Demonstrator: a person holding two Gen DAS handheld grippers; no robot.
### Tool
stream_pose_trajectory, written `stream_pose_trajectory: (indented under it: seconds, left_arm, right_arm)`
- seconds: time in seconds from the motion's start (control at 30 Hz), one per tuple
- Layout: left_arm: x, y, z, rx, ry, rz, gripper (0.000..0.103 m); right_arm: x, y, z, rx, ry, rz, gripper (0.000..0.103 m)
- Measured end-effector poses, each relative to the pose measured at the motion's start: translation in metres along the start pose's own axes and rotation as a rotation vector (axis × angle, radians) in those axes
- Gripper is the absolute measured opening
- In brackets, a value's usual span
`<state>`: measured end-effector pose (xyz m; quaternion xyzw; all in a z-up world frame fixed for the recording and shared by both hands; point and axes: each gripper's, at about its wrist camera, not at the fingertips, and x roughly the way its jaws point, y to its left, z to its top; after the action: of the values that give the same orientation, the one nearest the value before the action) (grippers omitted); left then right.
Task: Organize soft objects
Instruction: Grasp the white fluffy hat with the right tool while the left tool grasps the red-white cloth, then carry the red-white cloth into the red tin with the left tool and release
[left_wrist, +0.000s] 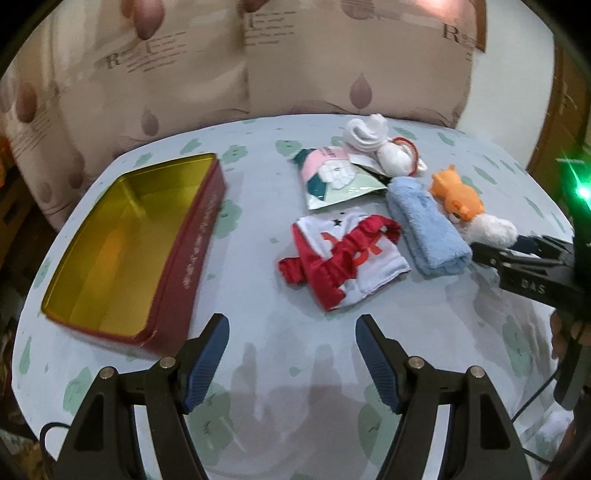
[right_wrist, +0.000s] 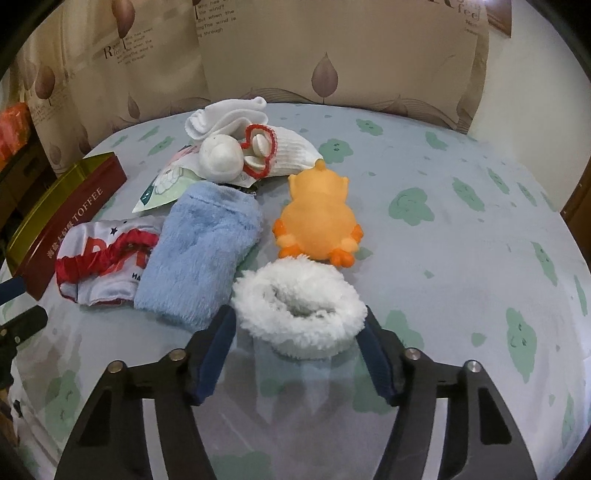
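Observation:
A white fluffy sock (right_wrist: 299, 295) lies on the table between the fingers of my right gripper (right_wrist: 297, 325). The blue pads stand at its two sides and the fluff looks unsquashed, so the gripper is open. Just beyond it sits an orange soft toy (right_wrist: 321, 225), and to its left a folded blue towel (right_wrist: 203, 251) and a red-and-white cloth (right_wrist: 103, 258). My left gripper (left_wrist: 292, 325) hangs open over bare table with nothing between its fingers, a little short of the red-and-white cloth (left_wrist: 343, 258). The right gripper (left_wrist: 480, 251) enters at the right edge beside the fluffy sock (left_wrist: 491, 229).
An open red tin with a gold inside (left_wrist: 192, 258) stands at the left of the table. White socks (right_wrist: 229, 122), one with red trim (right_wrist: 288, 151), and a printed packet (right_wrist: 162, 184) lie at the back. The flower-print tablecloth (right_wrist: 461, 258) is bare on the right. Leaf-pattern cushions (left_wrist: 295, 74) stand behind.

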<state>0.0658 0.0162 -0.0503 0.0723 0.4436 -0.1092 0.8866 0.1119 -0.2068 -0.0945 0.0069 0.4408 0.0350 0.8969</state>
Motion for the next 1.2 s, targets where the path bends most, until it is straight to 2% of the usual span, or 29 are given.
stream_pose_trajectory:
  seconds: [0.07,0.3,0.83,0.9,0.93,0.97,1.07,1.2]
  left_arm:
    - [0.004,-0.003,0.004,0.007,0.006,-0.028,0.073]
    - [0.019,-0.009,0.022,-0.012,0.017,-0.070,0.073]
    - [0.074,-0.007,0.048,-0.080,0.081,-0.079,0.072]
    - [0.076,-0.006,0.049,-0.100,0.089,-0.109,0.051]
    - [0.077,-0.004,0.050,-0.112,0.094,-0.112,0.045]
    - [0.077,-0.004,0.051,-0.116,0.095,-0.116,0.033]
    - [0.073,-0.003,0.053,-0.128,0.086,-0.147,0.022]
    - [0.063,0.001,0.056,-0.132,0.078,-0.167,0.020]
  right_arm:
    - [0.002,-0.001,0.001,-0.003,-0.003,0.005,0.049]
    - [0.004,-0.004,0.000,-0.007,-0.010,0.023,0.043]
    - [-0.008,-0.008,-0.001,0.011,-0.002,0.059,0.042]
    - [-0.008,-0.010,-0.002,0.020,-0.001,0.063,0.042]
    - [-0.008,-0.011,-0.001,0.021,0.002,0.067,0.042]
    - [-0.009,-0.012,-0.001,0.025,-0.001,0.068,0.042]
    - [-0.009,-0.012,0.000,0.027,-0.005,0.068,0.042]
    - [-0.009,-0.014,0.001,0.032,-0.009,0.065,0.042]
